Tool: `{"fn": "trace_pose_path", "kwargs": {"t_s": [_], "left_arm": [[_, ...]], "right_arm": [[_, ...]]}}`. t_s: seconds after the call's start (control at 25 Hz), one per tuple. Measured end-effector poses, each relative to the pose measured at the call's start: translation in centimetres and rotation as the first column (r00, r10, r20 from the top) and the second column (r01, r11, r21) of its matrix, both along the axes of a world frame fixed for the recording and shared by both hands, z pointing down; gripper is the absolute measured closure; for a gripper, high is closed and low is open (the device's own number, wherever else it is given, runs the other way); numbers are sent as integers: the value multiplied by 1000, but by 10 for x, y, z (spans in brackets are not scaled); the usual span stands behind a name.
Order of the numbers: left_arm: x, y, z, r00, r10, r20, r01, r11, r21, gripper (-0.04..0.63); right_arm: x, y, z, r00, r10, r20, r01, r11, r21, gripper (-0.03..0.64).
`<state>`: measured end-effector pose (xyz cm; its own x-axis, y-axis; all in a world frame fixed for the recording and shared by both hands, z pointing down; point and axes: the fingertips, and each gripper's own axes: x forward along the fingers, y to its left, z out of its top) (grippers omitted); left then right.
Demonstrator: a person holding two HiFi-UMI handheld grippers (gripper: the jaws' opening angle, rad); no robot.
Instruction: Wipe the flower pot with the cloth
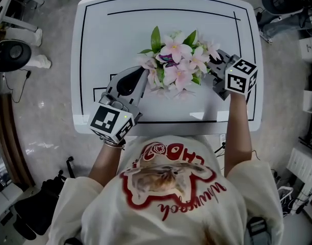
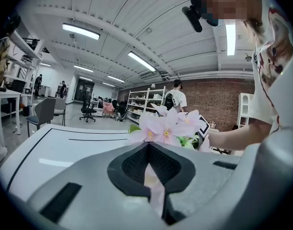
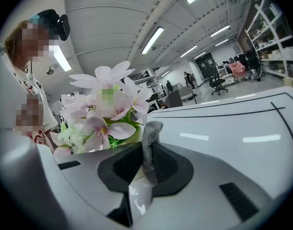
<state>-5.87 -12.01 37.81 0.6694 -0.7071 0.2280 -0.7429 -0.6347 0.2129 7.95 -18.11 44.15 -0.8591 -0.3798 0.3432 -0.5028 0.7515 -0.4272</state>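
A plant with pink flowers (image 1: 179, 60) stands mid-table and hides the flower pot under its blooms and leaves. My left gripper (image 1: 145, 71) reaches into the plant's left side. In the left gripper view the jaws (image 2: 149, 145) are shut with a thin pale pink strip (image 2: 153, 190) between the pads; whether it is petal or pot rim I cannot tell. The flowers (image 2: 168, 126) rise just past the tips. My right gripper (image 1: 213, 61) is at the plant's right side, shut on a grey cloth (image 3: 149, 147) that sticks up between its jaws (image 3: 147, 128), close beside the flowers (image 3: 106, 104).
The white table (image 1: 120, 14) has black lines marked on it and a near edge just in front of the person. Chairs, shelves and stands are on the floor around it. A person's forearm (image 2: 237, 135) shows behind the plant in the left gripper view.
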Motion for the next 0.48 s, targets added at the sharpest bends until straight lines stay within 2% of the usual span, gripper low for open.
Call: {"fn": "trace_pose_path", "kwargs": {"t_s": [0.48], "left_arm": [[3,3,0,999,37,-12,-37,999,9,592]], "right_arm": [[2,21,0,999,51,-18,-51,998,36,566]]}}
